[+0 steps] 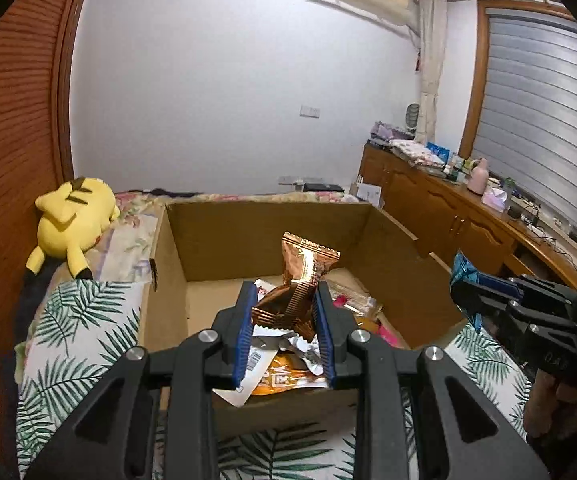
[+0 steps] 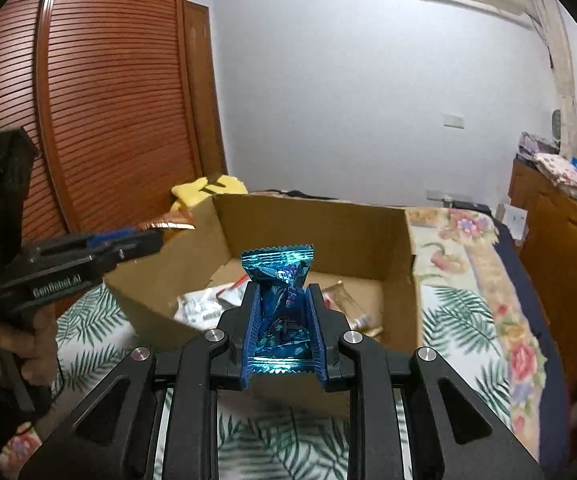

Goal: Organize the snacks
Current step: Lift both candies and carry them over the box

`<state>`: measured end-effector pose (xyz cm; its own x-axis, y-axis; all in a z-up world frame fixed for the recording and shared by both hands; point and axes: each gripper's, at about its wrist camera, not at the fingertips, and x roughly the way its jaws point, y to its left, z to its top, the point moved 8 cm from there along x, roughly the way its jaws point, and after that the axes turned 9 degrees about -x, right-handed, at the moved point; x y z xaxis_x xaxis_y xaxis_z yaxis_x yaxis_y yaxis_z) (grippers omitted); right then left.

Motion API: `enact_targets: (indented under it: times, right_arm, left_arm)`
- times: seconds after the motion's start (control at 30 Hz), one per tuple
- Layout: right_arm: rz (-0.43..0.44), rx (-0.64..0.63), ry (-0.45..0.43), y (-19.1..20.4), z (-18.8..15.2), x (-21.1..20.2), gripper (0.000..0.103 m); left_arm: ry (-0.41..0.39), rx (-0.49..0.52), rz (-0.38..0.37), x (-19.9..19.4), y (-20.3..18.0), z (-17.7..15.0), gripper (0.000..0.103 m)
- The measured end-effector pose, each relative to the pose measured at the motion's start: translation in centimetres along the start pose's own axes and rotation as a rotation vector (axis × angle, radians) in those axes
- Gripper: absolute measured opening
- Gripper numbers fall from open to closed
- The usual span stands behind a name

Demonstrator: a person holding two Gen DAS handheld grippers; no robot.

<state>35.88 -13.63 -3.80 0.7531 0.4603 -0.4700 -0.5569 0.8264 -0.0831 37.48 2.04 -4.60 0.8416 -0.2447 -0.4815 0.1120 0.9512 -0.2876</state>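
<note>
a bedroom, with a cardboard box (image 1: 272, 236) open on the leaf-print bed (image 1: 84, 320). my left tool (image 1: 284, 312) pinches a copper snack packet (image 1: 302, 280), my right tool (image 2: 284, 320) a blue snack packet (image 2: 278, 280); both stand upright, the box just ahead and below.

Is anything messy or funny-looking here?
A little. The yellow plush toy lies flopped on its side by the wardrobe, and the snacks inside the cardboard box are a loose jumble. The copper packet and blue packet look crumpled where the grippers squeeze them.
</note>
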Motion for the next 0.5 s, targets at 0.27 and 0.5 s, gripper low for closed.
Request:
enact_targets:
  times: [0.27, 0.5]
  right_arm:
    - [0.042, 0.017, 0.029, -0.5, -0.6, 4.2, 0.021]
    - [0.059, 0.035, 0.050, -0.7, -1.2, 6.4, 0.021]
  left_arm:
    - [0.041, 0.001, 0.032, 3.5, 1.0, -1.0, 0.026]
    - [0.059, 0.013, 0.043, 5.0, 0.8, -1.3, 0.026]
